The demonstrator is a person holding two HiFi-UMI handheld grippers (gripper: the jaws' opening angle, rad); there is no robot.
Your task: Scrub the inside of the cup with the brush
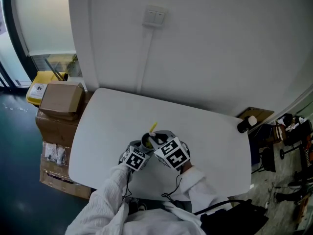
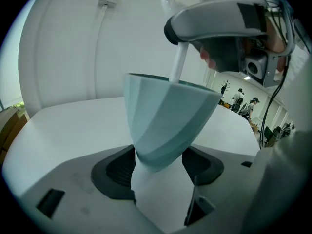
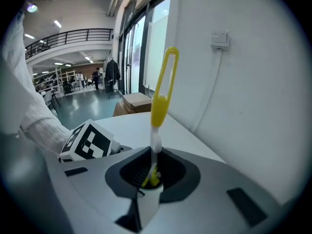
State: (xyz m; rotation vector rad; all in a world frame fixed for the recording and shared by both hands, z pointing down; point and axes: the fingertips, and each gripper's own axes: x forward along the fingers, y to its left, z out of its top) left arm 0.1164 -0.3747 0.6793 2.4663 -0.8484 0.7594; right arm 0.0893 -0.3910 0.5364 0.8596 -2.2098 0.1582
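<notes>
Two firm pinches: left claw (image 2: 158,167) clamped round the narrow base of the pale blue faceted cup (image 2: 165,116); right claw (image 3: 152,172), just above the cup, clamped on the yellow-and-white loop-handled brush (image 3: 160,101), head down inside. Hard sideways scrubbing likely to lever the cup loose.

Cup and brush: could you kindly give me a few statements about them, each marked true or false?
1. The left gripper holds the cup by its narrow base. True.
2. The brush has a red handle. False: the handle is yellow.
3. The brush's stem goes down into the cup. True.
4. The right gripper is empty. False: it is shut on the brush.
</notes>
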